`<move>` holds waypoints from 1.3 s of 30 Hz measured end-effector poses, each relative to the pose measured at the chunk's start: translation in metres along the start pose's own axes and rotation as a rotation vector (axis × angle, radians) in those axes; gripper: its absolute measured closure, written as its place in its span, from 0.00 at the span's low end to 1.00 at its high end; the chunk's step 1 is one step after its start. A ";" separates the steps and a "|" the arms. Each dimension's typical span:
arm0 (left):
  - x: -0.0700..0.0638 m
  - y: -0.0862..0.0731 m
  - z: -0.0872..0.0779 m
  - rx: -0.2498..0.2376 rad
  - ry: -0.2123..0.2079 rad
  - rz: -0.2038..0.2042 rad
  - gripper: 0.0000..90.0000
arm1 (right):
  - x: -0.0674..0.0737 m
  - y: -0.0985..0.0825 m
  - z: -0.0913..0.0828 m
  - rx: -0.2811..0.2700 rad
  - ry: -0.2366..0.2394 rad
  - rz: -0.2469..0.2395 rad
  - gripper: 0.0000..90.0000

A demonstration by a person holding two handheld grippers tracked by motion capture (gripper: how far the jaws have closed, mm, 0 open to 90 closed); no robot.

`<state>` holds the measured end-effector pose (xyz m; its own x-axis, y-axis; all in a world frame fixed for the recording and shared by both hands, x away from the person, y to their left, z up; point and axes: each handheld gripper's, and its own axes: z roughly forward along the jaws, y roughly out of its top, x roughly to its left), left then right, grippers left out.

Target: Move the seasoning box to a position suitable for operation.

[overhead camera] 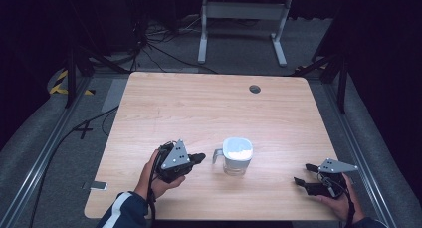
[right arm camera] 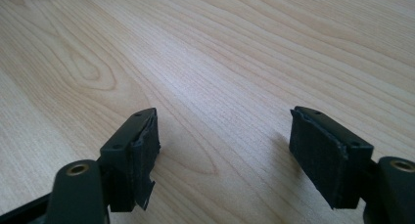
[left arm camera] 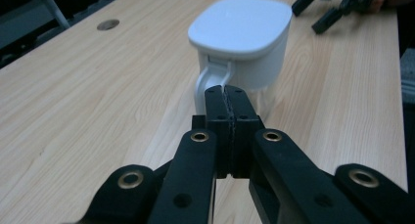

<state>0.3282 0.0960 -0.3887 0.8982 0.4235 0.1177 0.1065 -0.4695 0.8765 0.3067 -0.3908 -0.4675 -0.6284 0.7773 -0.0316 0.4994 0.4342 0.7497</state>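
Note:
A clear jug (overhead camera: pixel 237 156) with a white lid (left arm camera: pixel 242 33) and a white handle (left arm camera: pixel 210 82) stands upright on the wooden table (overhead camera: pixel 199 108), near the front middle. Its handle (overhead camera: pixel 217 155) points toward my left gripper (overhead camera: pixel 200 158). In the left gripper view that gripper (left arm camera: pixel 227 89) is shut, jaws pressed together with nothing between them, tips just short of the handle. My right gripper (overhead camera: pixel 302 173) rests low at the front right, apart from the jug. Its jaws stand wide open over bare wood (right arm camera: pixel 222 121). It is also seen in the left gripper view (left arm camera: pixel 323 11).
A round cable hole (overhead camera: pixel 255 89) sits near the table's far edge. Beyond the table stands a white desk frame (overhead camera: pixel 244 19) with cables on the floor. A small flat device (overhead camera: pixel 98 185) lies on the floor by the front left corner.

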 end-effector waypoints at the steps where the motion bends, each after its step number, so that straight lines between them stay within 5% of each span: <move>1: -0.001 0.003 0.001 -0.009 0.003 -0.004 1.00 | 0.000 0.000 0.000 0.000 0.000 0.000 0.30; 7: -0.004 0.023 0.011 -0.054 -0.016 0.011 1.00 | 0.000 0.000 0.000 0.000 0.000 0.000 0.30; 16: -0.007 0.037 0.035 -0.042 -0.039 0.024 1.00 | 0.000 0.000 0.000 0.000 0.000 0.000 0.30; 26: -0.002 0.032 0.053 -0.004 -0.042 0.000 1.00 | 0.000 0.000 0.000 0.000 0.000 0.000 0.30; 39: 0.000 0.029 0.054 -0.022 -0.052 -0.022 1.00 | 0.000 0.000 0.000 0.000 0.000 0.000 0.30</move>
<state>0.3539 0.0407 -0.3888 0.9167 0.3924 0.0748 0.1171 -0.4430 0.8888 0.3067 -0.3907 -0.4675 -0.6282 0.7774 -0.0312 0.4995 0.4338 0.7499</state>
